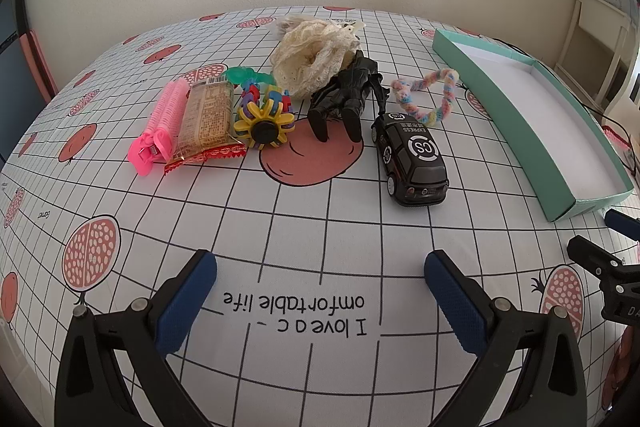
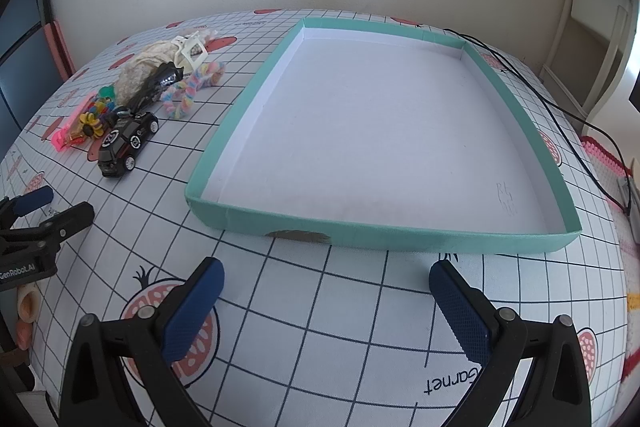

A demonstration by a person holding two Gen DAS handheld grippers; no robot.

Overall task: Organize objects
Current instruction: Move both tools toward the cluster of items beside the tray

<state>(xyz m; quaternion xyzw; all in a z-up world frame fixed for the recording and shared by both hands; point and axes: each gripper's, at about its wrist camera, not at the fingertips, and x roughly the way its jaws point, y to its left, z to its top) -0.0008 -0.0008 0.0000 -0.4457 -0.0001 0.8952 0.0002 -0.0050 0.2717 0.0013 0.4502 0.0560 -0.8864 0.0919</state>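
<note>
A gridded cloth covers the table; toys such as the black car cluster beside the empty teal tray (presumably their destination). Left gripper and right gripper hover spread, holding nothing.

Left claw and right claw both gape wide, seemingly level.

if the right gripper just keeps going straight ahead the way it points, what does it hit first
Most likely the near wall of the teal tray, which lies straight ahead of the open right gripper. Only bare tablecloth lies between them. If it travels above the low wall, it would pass over the tray's empty floor instead.
</note>
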